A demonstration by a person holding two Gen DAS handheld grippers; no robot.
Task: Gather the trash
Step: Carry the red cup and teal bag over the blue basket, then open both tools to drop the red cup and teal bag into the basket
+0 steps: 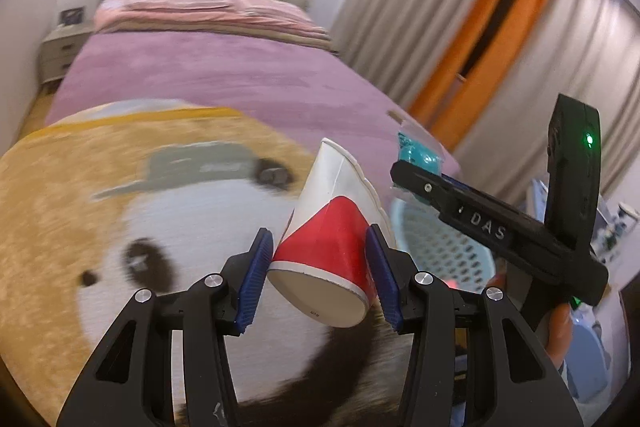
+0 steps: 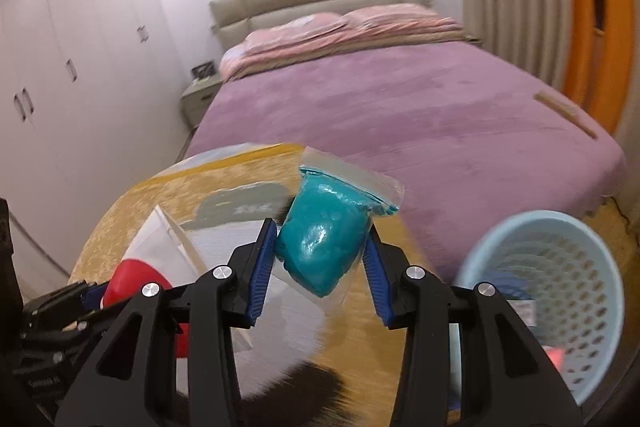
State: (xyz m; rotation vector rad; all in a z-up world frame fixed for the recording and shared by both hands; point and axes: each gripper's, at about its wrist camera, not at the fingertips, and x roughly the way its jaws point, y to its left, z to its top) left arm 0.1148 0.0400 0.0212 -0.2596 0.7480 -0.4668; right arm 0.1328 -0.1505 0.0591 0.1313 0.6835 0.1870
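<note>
**mop_bucket:** While both hands were full, how far along did the trash run look?

**dusty_k:** Roughly midway, I'd guess. Left tongs (image 1: 320,273) were clamped about half open on a red-and-white paper cup (image 1: 334,231), pads pressing both sides. Right tongs (image 2: 322,261) were squeezed on a clear bag of teal putty (image 2: 326,243). Both items were up in the air over the panda rug (image 1: 120,227), so picked up but not binned yet. Pale blue basket (image 2: 560,291) sat at about 4 o'clock in the right view, close by, with something pinkish already at the bottom, couldn't tell what.

**mop_bucket:** Which way was the cup pointing?

**dusty_k:** Base toward the camera, squashed rim away toward 12, long axis running along the tongs, leaning a bit left. The bag's sealed end pointed up toward 1 o'clock, toward the purple bed (image 2: 420,115). Dropping both in was still left.
</note>
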